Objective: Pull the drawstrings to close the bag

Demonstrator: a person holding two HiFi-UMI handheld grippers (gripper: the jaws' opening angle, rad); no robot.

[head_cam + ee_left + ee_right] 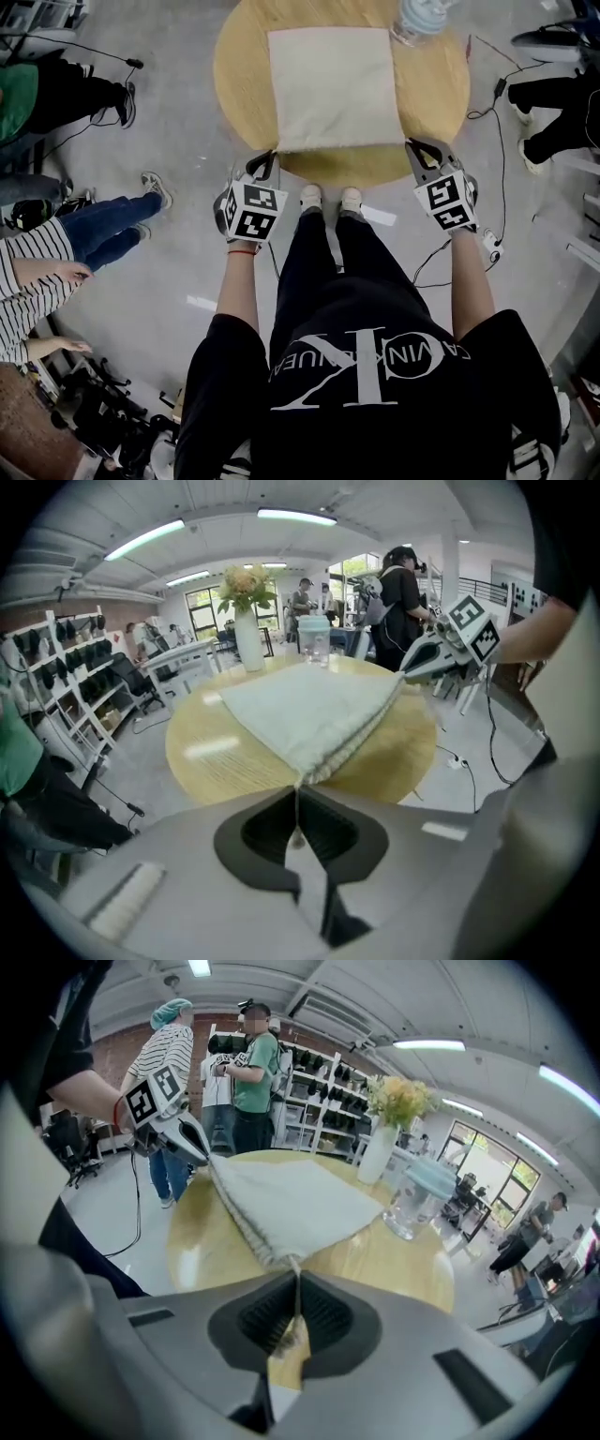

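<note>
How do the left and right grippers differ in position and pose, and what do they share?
The left gripper is at the bag's near-left corner; the right gripper is at its near-right corner. The left gripper angles rightward toward the bag; the right gripper angles leftward. Both are shut, on the left drawstring and the right drawstring.

We've got a round wood table (242,84) on a grey concrete floor (187,141). Past the left fingers (169,855): flower vase (248,639), windows (202,607) at the back, shelf rack (75,667) to their left, strip lights (295,516) overhead. Past the right fingers (150,1335): brick wall (122,1054), more racks (328,1072).
</note>
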